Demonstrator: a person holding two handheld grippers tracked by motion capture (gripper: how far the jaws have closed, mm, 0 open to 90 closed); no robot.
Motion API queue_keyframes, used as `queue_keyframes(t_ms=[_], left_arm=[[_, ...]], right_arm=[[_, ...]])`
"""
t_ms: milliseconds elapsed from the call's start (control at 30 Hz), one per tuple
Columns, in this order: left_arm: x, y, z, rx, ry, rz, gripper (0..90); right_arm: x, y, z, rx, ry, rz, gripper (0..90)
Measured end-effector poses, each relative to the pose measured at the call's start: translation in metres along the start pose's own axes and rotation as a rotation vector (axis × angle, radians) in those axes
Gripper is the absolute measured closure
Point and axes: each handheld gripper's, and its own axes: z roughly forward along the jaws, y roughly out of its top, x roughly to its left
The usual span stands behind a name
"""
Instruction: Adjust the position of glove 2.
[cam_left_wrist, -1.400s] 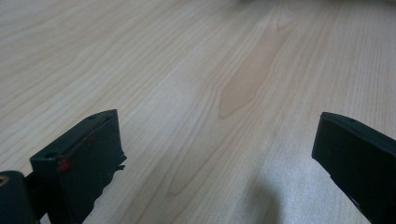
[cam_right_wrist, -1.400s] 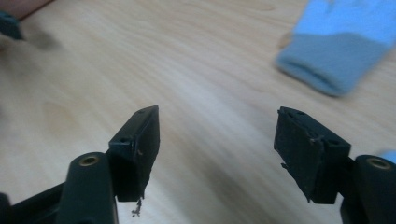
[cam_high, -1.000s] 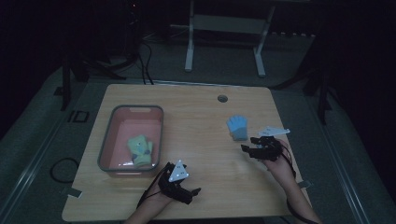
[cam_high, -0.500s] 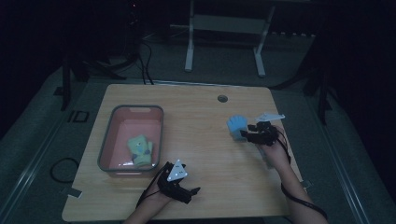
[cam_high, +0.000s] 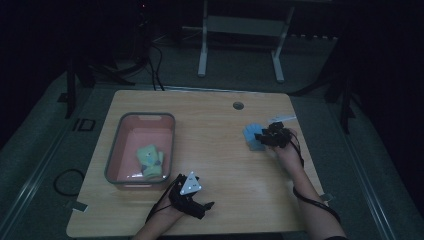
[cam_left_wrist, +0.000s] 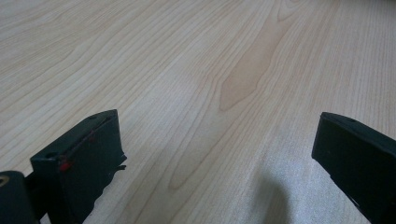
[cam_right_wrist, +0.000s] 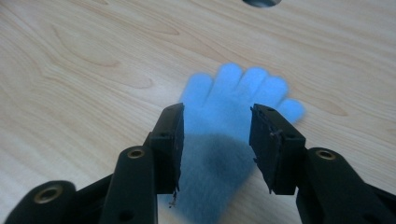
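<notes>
A person is sitting at a light wooden tabletop (cam_high: 210, 150) in a dim room, working a hand-held gripper in each hand. The work appears to be gathering gloves into a bin.

Toward the left side of the tabletop, a pink, grey-rimmed bin (cam_high: 141, 118) is standing. A light green glove (cam_high: 149, 160) is already lying inside it, near the person's end, so that part looks done.

On the right side, well apart from the bin, a blue glove (cam_right_wrist: 224, 116) is lying flat on the wood with its fingers pointing away from the person. The right hand-held gripper (cam_right_wrist: 215, 140) is hanging over the cuff end of it. Its jaws are standing partly apart, one on each side of the glove's palm, and nothing is clamped between them. Whether the tips are touching the fabric cannot be told. In the high view, the same right hand-held gripper (cam_high: 272, 136) is sitting at the glove's near edge, with the blue glove (cam_high: 251, 134) showing just to its left.

The left hand-held gripper (cam_left_wrist: 215, 154) is resting low near the front edge of the tabletop, jaws spread wide and empty, with bare wood between them. In the high view, the left hand-held gripper (cam_high: 194, 199) is lying just beside the bin's near right corner.

Judging from this, one glove is stowed and the blue one is left: it is yet to be gripped, lifted and carried across to the bin.
</notes>
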Motion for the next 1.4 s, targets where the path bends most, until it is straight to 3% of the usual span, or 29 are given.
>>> queue_keyframes(t_ms=[300,467,600,767,933,1233,1400], left_arm=[[0.001,-0.001,-0.001,-0.01,-0.006,-0.006,2.1],[0.0,0.0,-0.001,-0.008,-0.006,-0.002,2.1],[0.0,-0.001,-0.001,-0.009,-0.003,0.0,2.1],[0.001,-0.001,-0.001,-0.005,-0.005,-0.008,2.1],[0.001,-0.001,-0.001,-0.007,-0.005,-0.007,2.1],[0.001,-0.001,-0.001,-0.009,-0.005,-0.009,2.1],[0.0,-0.001,-0.001,-0.012,-0.002,-0.007,2.1]], right_arm=[[-0.003,-0.004,0.029,0.069,-0.034,-0.009,60.2],[0.003,-0.008,0.032,0.05,-0.046,-0.049,69.5],[0.006,-0.007,0.033,0.057,-0.04,-0.036,77.9],[0.011,-0.005,0.032,0.071,-0.064,-0.032,82.9],[0.022,0.001,0.019,0.055,-0.048,-0.012,87.6],[0.065,0.007,-0.017,0.002,-0.025,-0.033,87.8],[0.089,0.007,-0.039,-0.038,0.027,-0.027,87.8]])
